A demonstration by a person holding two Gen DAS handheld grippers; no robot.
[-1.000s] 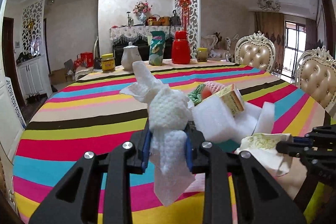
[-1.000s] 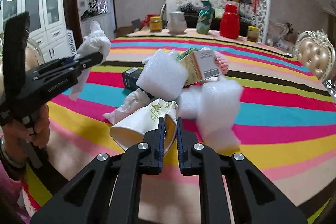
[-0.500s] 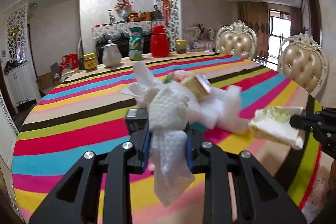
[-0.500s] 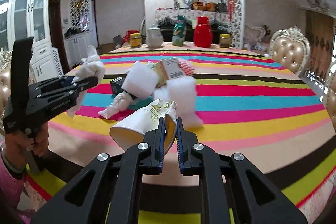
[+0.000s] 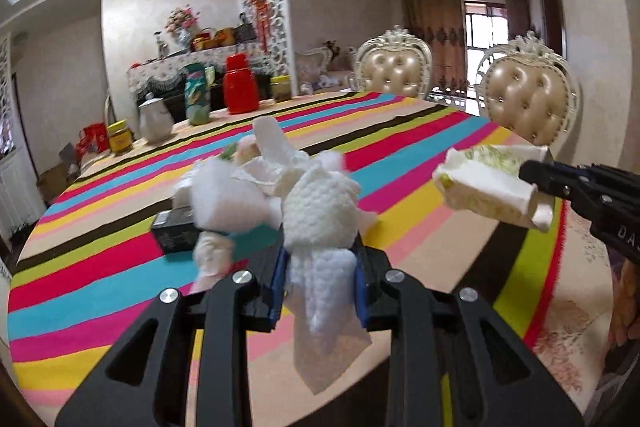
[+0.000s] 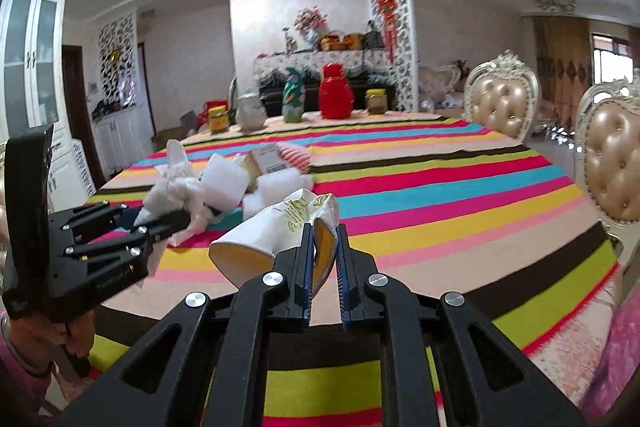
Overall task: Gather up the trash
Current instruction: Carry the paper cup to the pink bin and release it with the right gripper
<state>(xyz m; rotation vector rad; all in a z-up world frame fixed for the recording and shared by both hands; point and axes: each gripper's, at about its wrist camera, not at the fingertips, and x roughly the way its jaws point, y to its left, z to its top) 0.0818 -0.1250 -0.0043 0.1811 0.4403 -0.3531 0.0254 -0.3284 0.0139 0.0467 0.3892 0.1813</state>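
Grippers have both pulled back from the trash pile (image 6: 248,183) w/ loads: left gripper (image 5: 320,263) clamped on 1 wad of paper towel (image 5: 320,211), right gripper (image 6: 322,263) pinched shut on 1 crushed paper cup (image 6: 276,231), both now over the striped table (image 6: 460,195) edge. Judged next: bin drop. Left on table: 2 foam pcs, 1 carton, 1 black box (image 5: 176,235).

The left tool (image 5: 320,255) points forward and slightly down, its jaws clamped on a wad of white paper towel (image 5: 320,223) that bulges above and hangs below the pads. The right tool (image 6: 322,255) sits to its right at the same tilt, jaws pinched on the flattened rim of a crushed paper cup (image 6: 276,231). A hand (image 6: 60,339) grips the left tool's handle from beneath.
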